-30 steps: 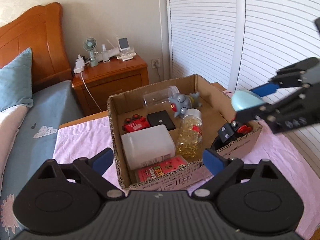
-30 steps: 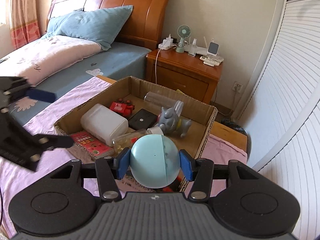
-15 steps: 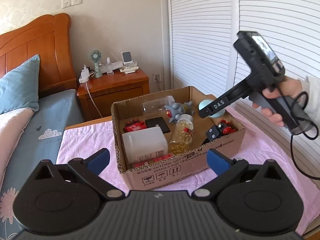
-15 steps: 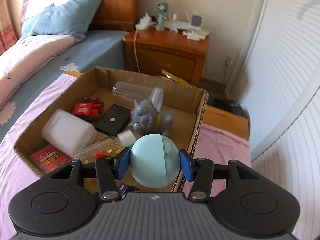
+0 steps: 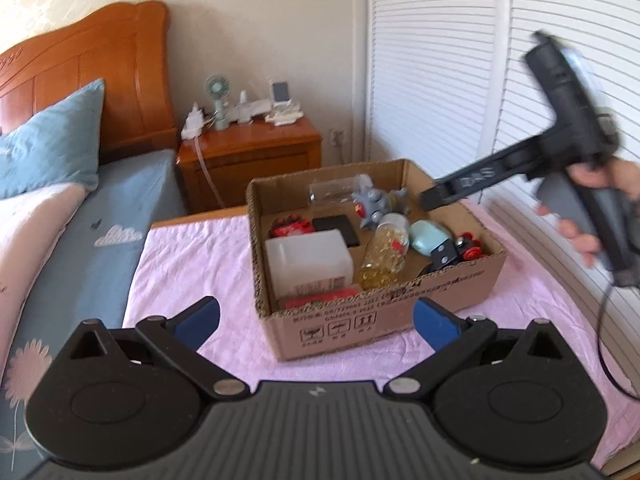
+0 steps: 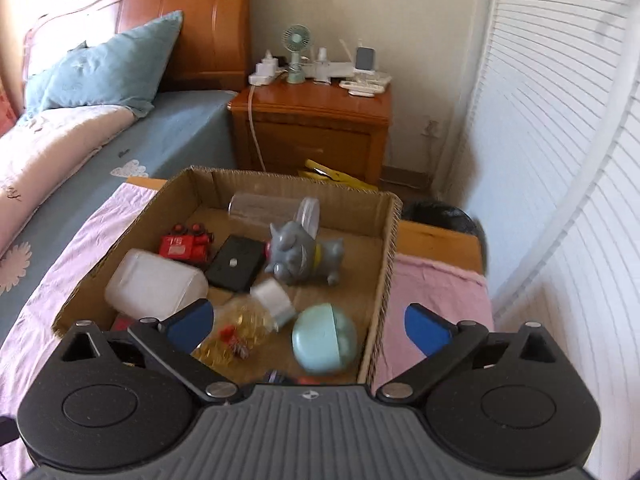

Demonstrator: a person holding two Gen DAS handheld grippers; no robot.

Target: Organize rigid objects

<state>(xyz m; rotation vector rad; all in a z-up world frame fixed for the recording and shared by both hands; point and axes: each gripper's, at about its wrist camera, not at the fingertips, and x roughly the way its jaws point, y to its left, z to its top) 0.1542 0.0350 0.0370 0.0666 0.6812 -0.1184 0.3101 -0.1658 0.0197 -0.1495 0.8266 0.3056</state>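
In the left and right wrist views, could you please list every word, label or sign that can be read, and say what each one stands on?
"DAS": raised letters on the arm of the right gripper.
Handling pictograms and lines of print on the front wall of the cardboard box: too small and blurred to read.
Label on the white plastic container: blurred, unreadable.
White marking on the red toy: cannot be made out.

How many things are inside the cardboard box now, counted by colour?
Red: 3, a toy, a toy and a flat pack
White: 1, container
Black: 1, box
Grey: 1, figure
Clear: 2, tube and capsule bottle
Light blue: 1, ball
Total: 9
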